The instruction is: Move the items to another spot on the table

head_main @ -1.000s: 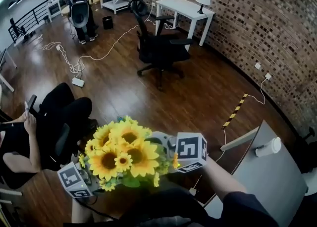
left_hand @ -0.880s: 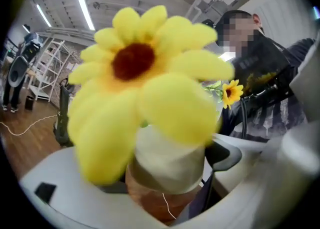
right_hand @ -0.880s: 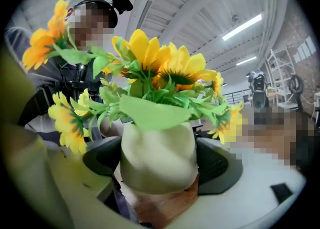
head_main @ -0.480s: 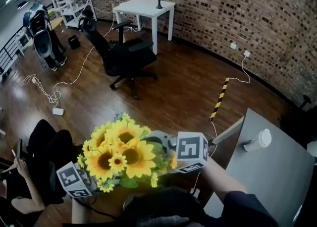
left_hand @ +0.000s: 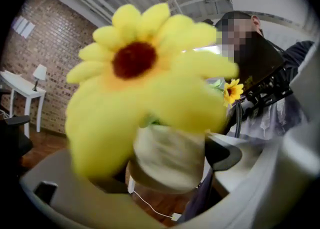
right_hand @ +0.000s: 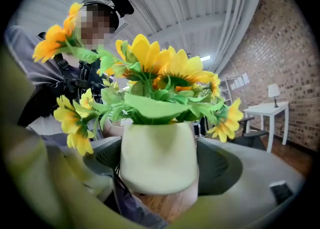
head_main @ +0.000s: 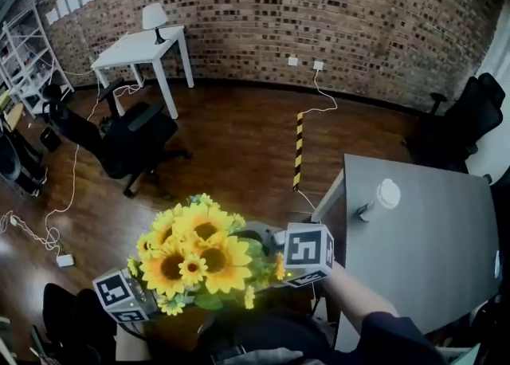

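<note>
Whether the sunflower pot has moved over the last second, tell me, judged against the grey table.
Yes. In the head view the sunflower pot has swung to the right, closer to the grey table.

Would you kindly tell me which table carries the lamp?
The white table at upper left carries the lamp; the grey table holds a white cup instead.

We hold the flower pot (right_hand: pixel 159 157) between our two grippers, the left gripper (left_hand: pixel 170 159) on one side and the right gripper (right_hand: pixel 159 168) on the other, each touching it. The worktop (head_main: pixel 434 244) lies to our right, with a cup (head_main: pixel 387 194) near its left edge. Far left stands a chair (head_main: pixel 135 136), and behind it a desk (head_main: pixel 127 50) bearing a lamp (head_main: pixel 153 17).
</note>
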`<state>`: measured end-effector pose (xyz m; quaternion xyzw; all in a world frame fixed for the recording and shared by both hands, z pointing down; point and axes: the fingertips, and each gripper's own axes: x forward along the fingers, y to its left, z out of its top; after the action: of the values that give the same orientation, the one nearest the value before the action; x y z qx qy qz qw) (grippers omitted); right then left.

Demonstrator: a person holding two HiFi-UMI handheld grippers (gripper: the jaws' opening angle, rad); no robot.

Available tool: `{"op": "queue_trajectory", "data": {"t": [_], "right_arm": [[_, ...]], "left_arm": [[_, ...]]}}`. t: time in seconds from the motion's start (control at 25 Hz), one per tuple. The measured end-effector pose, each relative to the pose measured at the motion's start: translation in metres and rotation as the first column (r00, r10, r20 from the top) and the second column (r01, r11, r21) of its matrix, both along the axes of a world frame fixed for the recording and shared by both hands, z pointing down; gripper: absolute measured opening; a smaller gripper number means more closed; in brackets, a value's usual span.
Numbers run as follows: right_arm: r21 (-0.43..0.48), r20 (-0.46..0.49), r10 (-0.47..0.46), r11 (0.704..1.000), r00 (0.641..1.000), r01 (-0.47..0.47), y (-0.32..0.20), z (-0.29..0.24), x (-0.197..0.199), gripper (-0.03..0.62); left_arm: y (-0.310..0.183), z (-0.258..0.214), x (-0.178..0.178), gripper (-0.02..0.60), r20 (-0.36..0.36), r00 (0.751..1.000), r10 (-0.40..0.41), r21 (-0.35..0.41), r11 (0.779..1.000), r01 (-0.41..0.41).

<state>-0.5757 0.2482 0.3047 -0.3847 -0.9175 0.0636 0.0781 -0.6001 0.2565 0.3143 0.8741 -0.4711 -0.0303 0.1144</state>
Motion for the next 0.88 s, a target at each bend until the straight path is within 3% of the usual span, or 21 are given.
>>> {"op": "queue_trajectory", "data": {"t": [0.24,0.36,0.48,0.64,0.8,0.88], "right_arm": [[-0.002,-0.039,0.241,0.970,0.970,-0.242,-0.040,0.001,-0.041,0.471],[-0.035,-0.045,0.368,0.928,0.929,-0.370,-0.052,0.005,-0.052,0.471],[0.005,-0.059,0.464,0.886,0.884,-0.465,-0.067,0.014,-0.053,0.471],[0.027,-0.057,0.616,0.788,0.786,-0.615,-0.086,0.021,-0.033,0.471],[0.015,-0.047,0.775,0.632,0.631,-0.775,-0.107,0.018,0.025,0.471],[0.041,-0.052,0.816,0.577,0.575,-0.816,-0.111,0.025,0.063,0.471]], "left_arm": [[-0.046,-0.002,-0.043,0.482,-0.029,0.972,0.232,0.003,0.973,-0.232],[-0.061,0.003,-0.054,0.482,-0.055,0.938,0.342,0.012,0.940,-0.342],[-0.079,0.009,-0.055,0.482,-0.047,0.895,0.443,0.020,0.896,-0.443],[-0.104,0.015,-0.033,0.482,-0.044,0.799,0.600,0.028,0.800,-0.599],[-0.129,0.016,0.028,0.482,-0.036,0.645,0.764,0.017,0.645,-0.764],[-0.136,0.019,0.067,0.483,-0.020,0.572,0.820,0.001,0.572,-0.820]]}}
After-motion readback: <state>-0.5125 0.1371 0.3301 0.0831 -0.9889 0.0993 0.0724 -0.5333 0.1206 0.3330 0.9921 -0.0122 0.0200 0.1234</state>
